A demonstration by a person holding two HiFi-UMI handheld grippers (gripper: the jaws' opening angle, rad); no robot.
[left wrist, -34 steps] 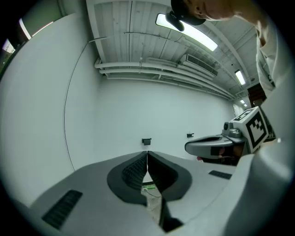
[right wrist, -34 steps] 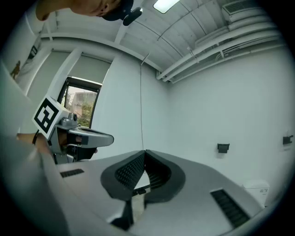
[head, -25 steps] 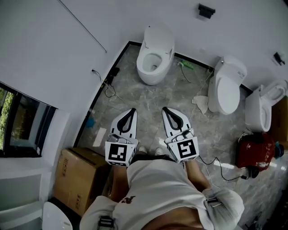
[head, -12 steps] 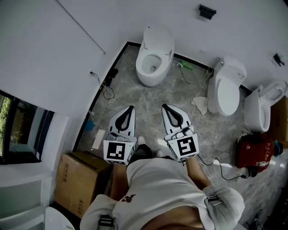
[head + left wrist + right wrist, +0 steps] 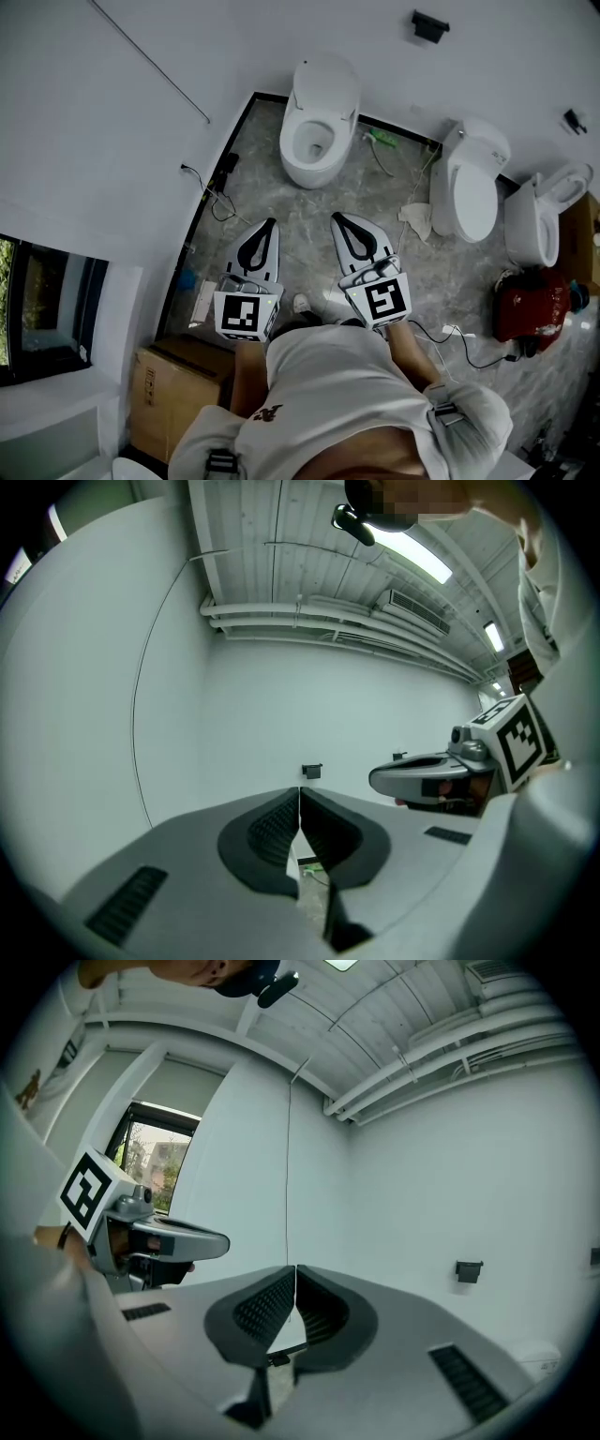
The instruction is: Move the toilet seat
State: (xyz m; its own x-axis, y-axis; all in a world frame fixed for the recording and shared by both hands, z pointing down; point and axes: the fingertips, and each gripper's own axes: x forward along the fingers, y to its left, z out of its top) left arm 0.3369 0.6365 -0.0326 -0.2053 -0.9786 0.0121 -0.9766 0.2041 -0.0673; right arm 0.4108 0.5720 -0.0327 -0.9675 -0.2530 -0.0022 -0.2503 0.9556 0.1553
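Observation:
In the head view three white toilets stand along the far wall. The nearest ahead [image 5: 319, 122] has its lid raised and its bowl showing. A second toilet [image 5: 472, 183] has its lid down, and a third [image 5: 542, 217] at the right has its lid up. My left gripper [image 5: 269, 223] and right gripper [image 5: 338, 218] are held side by side over the grey floor, well short of the toilets. Both are shut with nothing between the pads. The left gripper [image 5: 299, 794] and the right gripper [image 5: 295, 1271] point level at the white wall.
A cardboard box [image 5: 173, 394] stands at the lower left by a dark window [image 5: 47, 300]. A red device [image 5: 527, 314] with cables sits at the right. Cables [image 5: 220, 192] lie along the left wall, with a crumpled cloth [image 5: 417, 216] and a green item [image 5: 384, 139] between the toilets.
The person has stepped forward, so the box and window have slid down and left in the head view. Both grippers stayed shut and side by side.

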